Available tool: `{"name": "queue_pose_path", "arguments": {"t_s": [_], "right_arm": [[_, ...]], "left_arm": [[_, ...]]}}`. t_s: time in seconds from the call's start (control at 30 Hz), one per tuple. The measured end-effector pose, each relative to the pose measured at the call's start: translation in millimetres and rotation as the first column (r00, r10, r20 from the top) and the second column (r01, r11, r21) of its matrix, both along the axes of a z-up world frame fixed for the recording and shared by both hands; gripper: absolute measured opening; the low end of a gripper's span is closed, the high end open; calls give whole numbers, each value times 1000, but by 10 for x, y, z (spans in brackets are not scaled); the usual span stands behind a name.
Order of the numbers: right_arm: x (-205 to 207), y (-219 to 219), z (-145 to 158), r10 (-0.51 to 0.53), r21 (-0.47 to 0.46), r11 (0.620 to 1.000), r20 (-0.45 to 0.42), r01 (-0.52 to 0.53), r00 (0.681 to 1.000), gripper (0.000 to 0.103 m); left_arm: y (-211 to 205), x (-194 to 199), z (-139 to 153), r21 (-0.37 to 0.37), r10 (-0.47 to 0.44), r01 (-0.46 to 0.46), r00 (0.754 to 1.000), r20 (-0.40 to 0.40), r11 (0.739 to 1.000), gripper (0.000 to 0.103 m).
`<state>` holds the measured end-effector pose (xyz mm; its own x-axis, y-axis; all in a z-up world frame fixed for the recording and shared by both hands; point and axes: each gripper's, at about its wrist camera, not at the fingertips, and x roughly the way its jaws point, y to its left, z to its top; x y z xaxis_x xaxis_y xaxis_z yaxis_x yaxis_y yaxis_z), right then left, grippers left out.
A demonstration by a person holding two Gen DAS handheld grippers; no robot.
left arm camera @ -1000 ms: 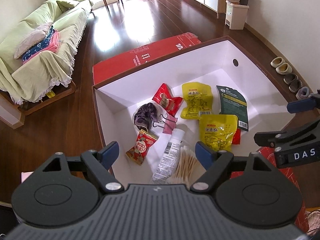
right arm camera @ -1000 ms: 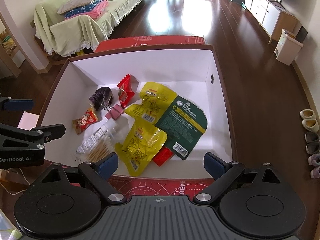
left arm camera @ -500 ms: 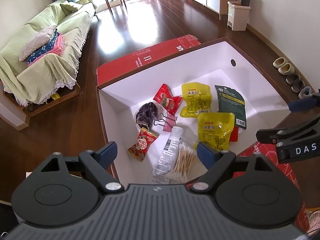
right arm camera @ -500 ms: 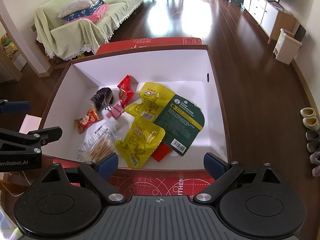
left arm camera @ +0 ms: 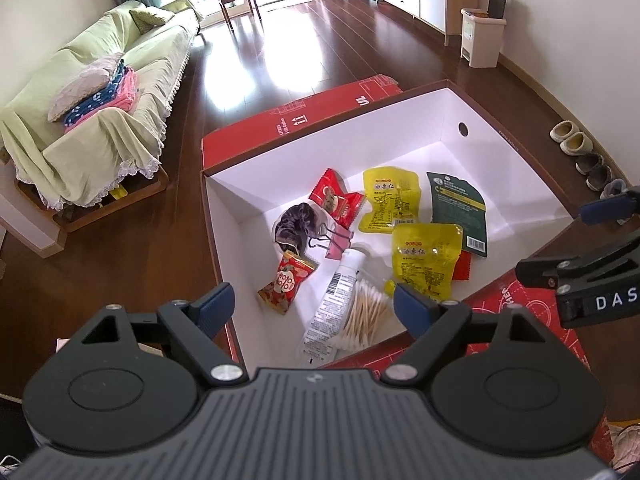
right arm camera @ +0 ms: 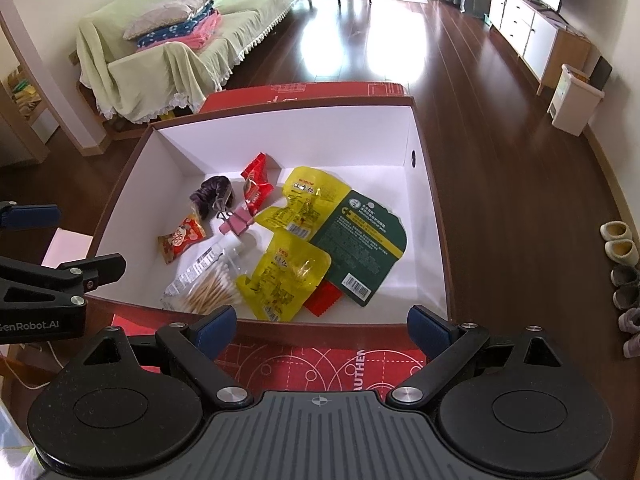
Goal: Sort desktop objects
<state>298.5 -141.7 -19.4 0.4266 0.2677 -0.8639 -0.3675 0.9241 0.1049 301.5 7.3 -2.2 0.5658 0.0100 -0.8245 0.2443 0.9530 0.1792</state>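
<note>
Nearest the cameras, the left gripper [left arm camera: 314,306] and the right gripper [right arm camera: 322,330] both hang with their blue-padded fingers spread wide and nothing between them, poised over the near edge of the box [right arm camera: 424,216]. Under that edge lies a red mat [right arm camera: 320,364] printed with white circles and lettering. The box is red outside and white inside, open at the top, with a round hole in its right wall, and all the sorted things lie on its floor. Closest is one bundle of cotton swabs [left arm camera: 362,314] touching one white tube [left arm camera: 330,312]. Beside them sits one small red snack packet [left arm camera: 286,282], and to the right one yellow pouch [left arm camera: 424,262] overlaps a flat red sachet [right arm camera: 322,300]. Farther in are one pink binder clip [left arm camera: 338,242], one dark purple scrunchie [left arm camera: 294,226], one red candy wrapper [left arm camera: 334,202], a second yellow pouch [left arm camera: 390,200] and one dark green packet [left arm camera: 458,212]; so two yellow pouches and one of everything else. Beyond the box a red cardboard flap [left arm camera: 300,124] lies flat, then a dark wooden floor [right arm camera: 400,44] with bright window glare. On the left stands a sofa [right arm camera: 160,52] under a pale green cover, carrying a folded stack of cloths. Along the right wall are several pairs of slippers [right arm camera: 620,240], a beige bin [left arm camera: 482,38] and a low white cabinet [right arm camera: 532,36], with a small wooden table [left arm camera: 236,0] at the far end.
</note>
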Motion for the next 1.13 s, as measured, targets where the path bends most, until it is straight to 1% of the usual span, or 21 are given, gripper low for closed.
{"name": "queue_pose_path", "arguments": {"t_s": [0.53, 0.87, 0.97, 1.03, 1.13], "right_arm": [[-200, -43, 84, 10, 4, 1000, 16, -10, 1000, 95], [-251, -113, 94, 3, 4, 1000, 18, -3, 1000, 95], [-269, -137, 94, 2, 2, 1000, 19, -2, 1000, 95], [-283, -155, 96, 1, 2, 1000, 21, -1, 1000, 95], [-304, -191, 112, -3, 6, 1000, 24, 3, 1000, 95]], "left_arm": [[-33, -203, 87, 2, 9, -9, 999, 34, 1000, 84], [-89, -242, 107, 13, 13, -13, 999, 49, 1000, 85], [-92, -245, 113, 3, 27, -27, 998, 48, 1000, 87], [-88, -264, 138, -10, 30, -29, 998, 62, 1000, 88], [-128, -300, 180, 12, 27, -28, 995, 97, 1000, 89]]}}
